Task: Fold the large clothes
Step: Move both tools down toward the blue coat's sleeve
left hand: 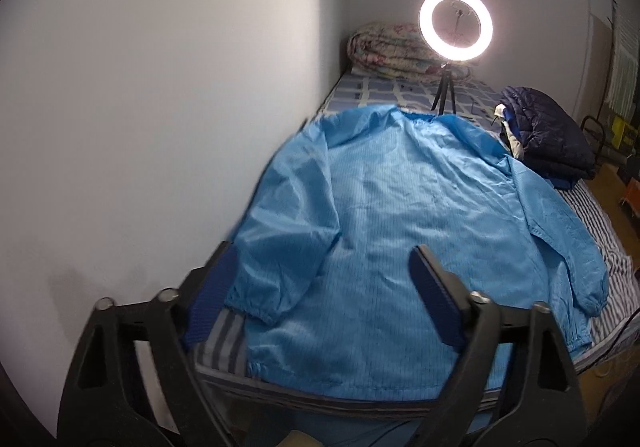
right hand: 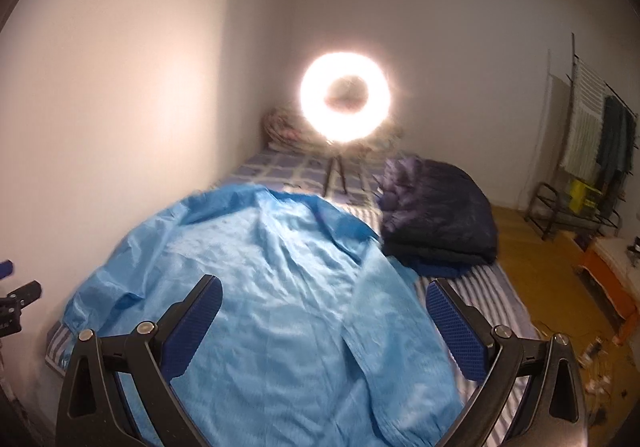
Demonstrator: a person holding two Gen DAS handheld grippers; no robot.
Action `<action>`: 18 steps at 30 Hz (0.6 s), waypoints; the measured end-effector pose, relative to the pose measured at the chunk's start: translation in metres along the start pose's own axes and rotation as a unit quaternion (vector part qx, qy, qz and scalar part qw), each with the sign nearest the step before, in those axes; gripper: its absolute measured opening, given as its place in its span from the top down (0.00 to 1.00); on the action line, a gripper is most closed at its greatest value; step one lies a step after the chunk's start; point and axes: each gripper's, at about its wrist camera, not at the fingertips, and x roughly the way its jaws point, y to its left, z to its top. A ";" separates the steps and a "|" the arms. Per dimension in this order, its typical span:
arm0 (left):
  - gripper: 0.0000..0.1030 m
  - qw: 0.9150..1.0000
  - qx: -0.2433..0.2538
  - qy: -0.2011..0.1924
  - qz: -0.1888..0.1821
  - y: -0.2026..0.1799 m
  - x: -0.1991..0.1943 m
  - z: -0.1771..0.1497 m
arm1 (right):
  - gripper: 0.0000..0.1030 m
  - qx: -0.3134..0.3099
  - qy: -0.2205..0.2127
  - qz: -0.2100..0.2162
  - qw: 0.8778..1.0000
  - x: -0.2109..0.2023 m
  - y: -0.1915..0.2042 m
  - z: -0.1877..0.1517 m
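Observation:
A light blue long-sleeved jacket (left hand: 404, 215) lies spread flat on the striped bed (left hand: 608, 247), collar toward the far end, both sleeves laid out at its sides. My left gripper (left hand: 324, 251) is open and empty, hovering above the jacket's near hem and left cuff. In the right wrist view the jacket (right hand: 264, 287) fills the middle. My right gripper (right hand: 324, 283) is open and empty above the jacket's lower right part, near the right sleeve. Part of the left gripper shows at the left edge (right hand: 16, 303).
A lit ring light on a small tripod (left hand: 455, 23) stands on the bed beyond the collar. A folded dark navy puffer jacket (left hand: 548, 135) lies at the bed's right side. A rolled floral quilt (left hand: 388, 47) sits at the far end. The white wall runs along the left.

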 end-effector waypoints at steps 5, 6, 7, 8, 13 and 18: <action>0.21 0.998 -0.063 0.032 -0.003 0.023 0.025 -0.020 | 0.01 -0.006 0.012 0.054 0.998 0.036 0.004 -0.032; 0.21 0.997 -0.072 0.039 -0.003 0.027 0.030 -0.024 | 0.04 -0.006 0.024 0.067 0.997 0.045 0.005 -0.039; 0.22 0.995 -0.084 0.047 -0.007 0.031 0.036 -0.028 | 0.10 -0.004 0.049 0.084 0.995 0.056 0.006 -0.047; 0.22 0.994 -0.096 0.053 -0.012 0.035 0.041 -0.031 | 0.12 0.000 0.075 0.104 0.992 0.066 0.008 -0.051; 0.34 0.989 -0.126 0.080 -0.018 0.046 0.052 -0.050 | 0.27 0.033 0.134 0.208 0.968 0.101 0.019 -0.057; 0.34 0.994 -0.098 0.051 0.009 0.053 0.014 -0.064 | 0.39 0.015 0.151 0.296 0.943 0.107 0.066 -0.048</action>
